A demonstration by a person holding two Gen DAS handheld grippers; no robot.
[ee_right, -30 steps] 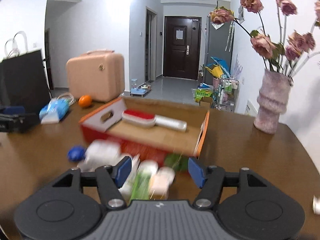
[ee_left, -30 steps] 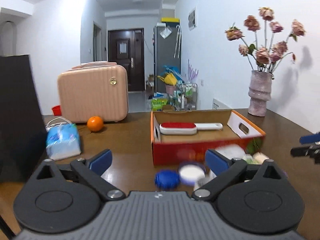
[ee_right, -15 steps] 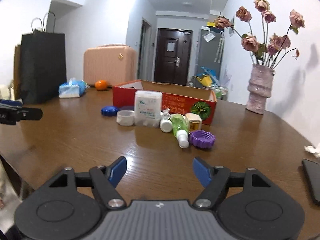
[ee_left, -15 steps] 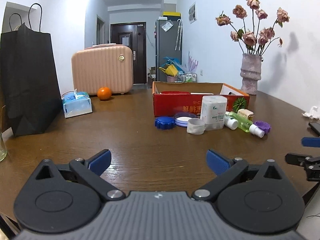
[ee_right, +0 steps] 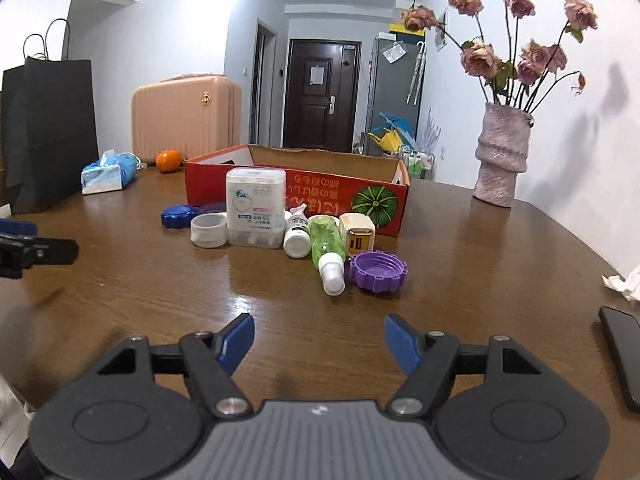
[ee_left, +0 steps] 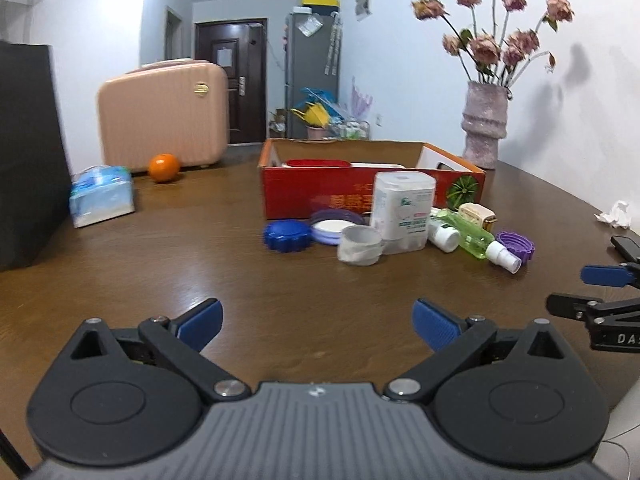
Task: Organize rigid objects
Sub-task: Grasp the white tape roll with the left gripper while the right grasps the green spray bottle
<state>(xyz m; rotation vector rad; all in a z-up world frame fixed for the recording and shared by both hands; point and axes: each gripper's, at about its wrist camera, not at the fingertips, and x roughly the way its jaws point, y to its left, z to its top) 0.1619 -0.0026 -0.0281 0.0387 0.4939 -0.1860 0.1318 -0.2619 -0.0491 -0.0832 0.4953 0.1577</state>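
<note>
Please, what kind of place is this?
Most likely a lived-in home, at a dining table: a vase of dried flowers stands on it, and behind are a fridge and an entrance door.

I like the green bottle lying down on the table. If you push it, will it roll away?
Probably, a little. The green bottle lies on its side and looks round, so a sideways push would likely roll it. The purple cap sits right beside it and may stop it that way. It looks like clear plastic, so probably light and a bit slippery.
</note>
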